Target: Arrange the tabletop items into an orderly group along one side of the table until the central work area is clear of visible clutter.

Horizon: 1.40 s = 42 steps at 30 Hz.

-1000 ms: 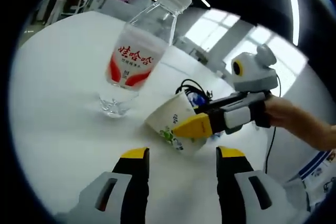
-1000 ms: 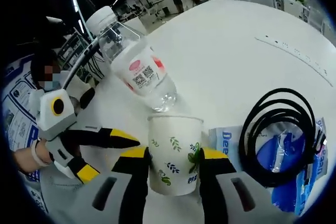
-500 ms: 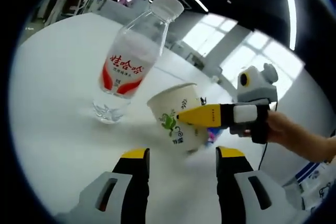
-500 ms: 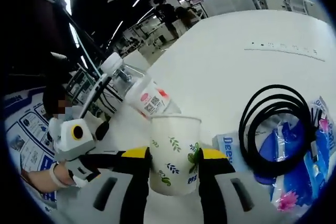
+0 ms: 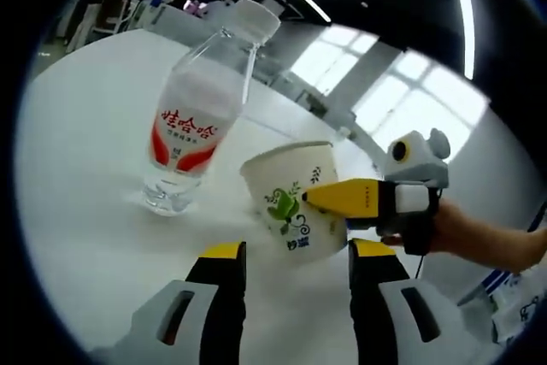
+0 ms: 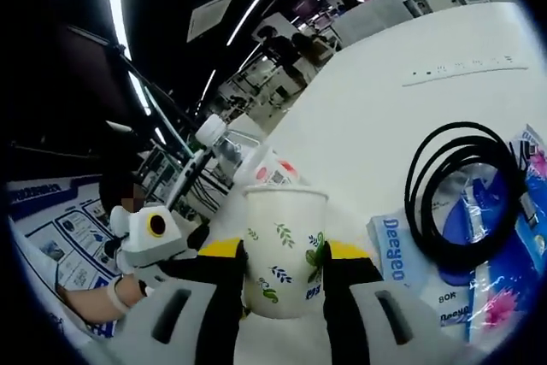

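A white paper cup (image 6: 282, 237) with green leaf prints stands upright between my right gripper's (image 6: 280, 250) jaws, which are shut on its sides. In the left gripper view the same cup (image 5: 286, 198) hangs tilted just above the white table (image 5: 85, 211), with the right gripper (image 5: 323, 201) reaching in from the right, held by a hand. A clear water bottle (image 5: 195, 121) with a red and white label stands left of the cup. My left gripper (image 5: 297, 254) is open below the cup, with nothing between its fingers. The bottle (image 6: 256, 164) shows behind the cup.
A coil of black cable (image 6: 461, 203) lies right of the cup on blue plastic packets (image 6: 500, 284). A blue and white pack (image 6: 395, 247) sits beside it. The left gripper (image 6: 184, 250) and the person's hand are at the left. White table (image 6: 385, 100) stretches beyond.
The right gripper has raised the cup and carried it closer to the bottle; in the left gripper view the cup has gone from lying over to nearly upright. Left gripper stays open.
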{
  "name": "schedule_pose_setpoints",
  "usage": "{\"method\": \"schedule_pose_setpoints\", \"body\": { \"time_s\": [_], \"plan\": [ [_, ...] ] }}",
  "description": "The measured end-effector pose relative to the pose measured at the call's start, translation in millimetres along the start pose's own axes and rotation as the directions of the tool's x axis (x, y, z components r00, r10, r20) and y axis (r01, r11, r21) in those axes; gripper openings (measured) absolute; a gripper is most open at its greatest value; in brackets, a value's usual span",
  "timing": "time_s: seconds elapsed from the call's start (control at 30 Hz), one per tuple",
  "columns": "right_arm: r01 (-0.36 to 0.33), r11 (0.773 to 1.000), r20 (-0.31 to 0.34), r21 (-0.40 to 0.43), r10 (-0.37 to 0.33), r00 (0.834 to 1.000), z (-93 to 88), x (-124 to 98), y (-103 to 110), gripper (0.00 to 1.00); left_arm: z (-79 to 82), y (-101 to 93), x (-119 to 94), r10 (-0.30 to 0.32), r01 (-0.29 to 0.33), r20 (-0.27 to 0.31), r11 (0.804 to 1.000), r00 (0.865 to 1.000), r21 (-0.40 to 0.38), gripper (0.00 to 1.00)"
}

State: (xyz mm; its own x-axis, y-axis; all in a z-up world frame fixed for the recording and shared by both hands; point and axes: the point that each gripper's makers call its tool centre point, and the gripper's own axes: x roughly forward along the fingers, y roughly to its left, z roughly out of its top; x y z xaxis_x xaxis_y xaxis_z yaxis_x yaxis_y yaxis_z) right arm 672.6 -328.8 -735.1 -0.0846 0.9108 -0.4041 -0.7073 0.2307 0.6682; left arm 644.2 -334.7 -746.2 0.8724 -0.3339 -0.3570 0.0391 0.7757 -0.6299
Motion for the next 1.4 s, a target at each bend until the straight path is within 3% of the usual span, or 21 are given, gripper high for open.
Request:
{"method": "schedule_pose_setpoints", "body": {
  "time_s": [0.5, 1.13, 1.2, 1.4],
  "plan": [
    [-0.107, 0.994, 0.006, -0.027, 0.107, 0.994, 0.5, 7.6, 21.6, 0.33, 1.6, -11.8, 1.4, -0.048, 0.048, -0.008, 0.999, 0.999, 0.003, 0.42],
    [-0.163, 0.982, 0.003, -0.095, 0.164, 0.986, -1.3, 4.8, 36.8, 0.33, 4.4, -8.3, -3.6, -0.008, 0.007, 0.002, 0.989, 1.000, 0.146, 0.39],
    [-0.165, 0.981, 0.003, -0.105, 0.167, 0.986, -1.2, 5.0, 38.0, 0.33, 6.0, -7.4, -3.9, 0.006, -0.008, 0.011, 0.981, 1.000, 0.196, 0.38],
    [-0.172, 0.979, 0.005, -0.110, 0.174, 0.985, -1.4, 4.6, 39.7, 0.33, 5.4, -8.2, -5.3, 0.014, -0.017, 0.018, 0.979, 1.000, 0.204, 0.38]
  ]
}}
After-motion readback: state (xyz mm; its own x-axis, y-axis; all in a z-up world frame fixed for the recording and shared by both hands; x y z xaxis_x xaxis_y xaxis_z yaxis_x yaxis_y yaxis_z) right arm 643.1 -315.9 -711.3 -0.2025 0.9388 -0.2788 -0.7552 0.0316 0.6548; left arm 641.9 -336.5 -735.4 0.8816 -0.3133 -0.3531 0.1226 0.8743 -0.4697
